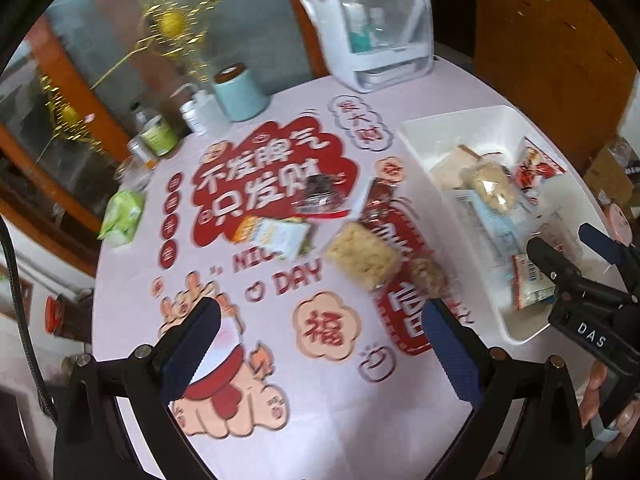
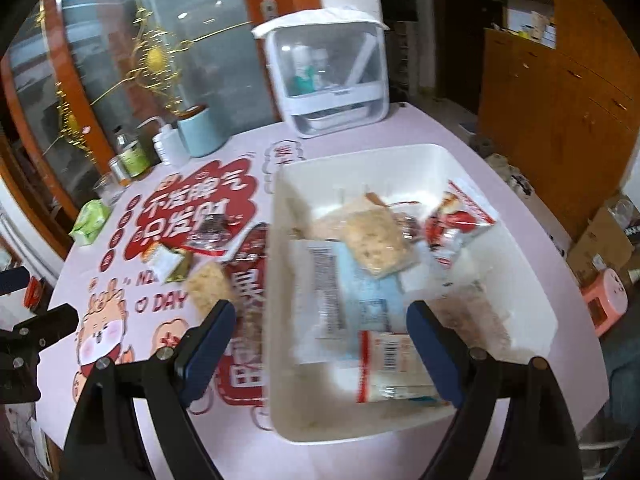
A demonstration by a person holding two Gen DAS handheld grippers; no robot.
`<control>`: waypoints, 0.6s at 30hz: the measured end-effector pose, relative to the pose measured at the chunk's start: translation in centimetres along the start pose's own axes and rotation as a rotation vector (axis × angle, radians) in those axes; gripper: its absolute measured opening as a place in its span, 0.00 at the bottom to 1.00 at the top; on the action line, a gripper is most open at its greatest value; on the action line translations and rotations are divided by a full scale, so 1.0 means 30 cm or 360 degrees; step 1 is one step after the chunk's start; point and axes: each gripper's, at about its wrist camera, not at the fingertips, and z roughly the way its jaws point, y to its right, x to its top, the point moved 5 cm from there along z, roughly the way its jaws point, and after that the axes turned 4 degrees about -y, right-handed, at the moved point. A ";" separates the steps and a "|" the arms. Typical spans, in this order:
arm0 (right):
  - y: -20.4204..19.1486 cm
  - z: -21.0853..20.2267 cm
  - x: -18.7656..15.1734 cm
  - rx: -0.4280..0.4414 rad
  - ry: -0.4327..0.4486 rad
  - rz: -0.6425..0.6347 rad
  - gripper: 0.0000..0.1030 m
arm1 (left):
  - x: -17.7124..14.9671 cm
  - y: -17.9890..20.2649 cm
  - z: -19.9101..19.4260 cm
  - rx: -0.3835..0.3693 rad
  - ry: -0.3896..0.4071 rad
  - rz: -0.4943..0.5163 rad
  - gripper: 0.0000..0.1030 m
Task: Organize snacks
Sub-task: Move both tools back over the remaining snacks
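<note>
Both claws hang spread and empty: the left claw [image 1: 320, 344] over the bare near part of the table [image 1: 280, 360], the right claw [image 2: 320, 344] above the near edge of the white bin [image 2: 360, 160]. Sorting looks past halfway. At least six snack packets lie in the bin, though blur makes that count unsure. Four are left on the table beside the bin's left wall: a dark packet [image 1: 320, 196], a yellow-and-white packet [image 1: 280, 236], a noodle-like cake [image 1: 364, 256] and a long red packet [image 1: 380, 200].

Snacks [image 1: 362, 258] — left of bin [image 1: 416, 136]
</note>
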 end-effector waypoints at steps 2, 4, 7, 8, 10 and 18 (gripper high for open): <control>-0.048 -0.003 0.003 0.0023 0.0004 -0.0043 0.86 | -0.029 -0.054 -0.016 0.0036 0.0008 -0.0037 0.97; -0.096 -0.006 0.004 0.0046 0.0011 -0.0087 0.86 | -0.061 -0.109 -0.030 0.0072 0.0016 -0.0069 0.97; -0.159 -0.010 0.005 0.0068 0.0018 -0.0136 0.86 | -0.095 -0.183 -0.034 0.0125 0.0012 -0.0103 0.97; -0.178 -0.010 0.005 0.0073 0.0021 -0.0152 0.86 | -0.104 -0.210 -0.032 0.0136 0.0010 -0.0116 0.97; -0.221 -0.006 0.008 0.0088 0.0023 -0.0185 0.86 | -0.114 -0.261 -0.023 0.0150 0.0010 -0.0146 0.97; -0.365 0.036 0.040 0.0091 -0.0027 -0.0317 0.86 | -0.096 -0.439 0.036 0.0100 0.0027 -0.0244 0.97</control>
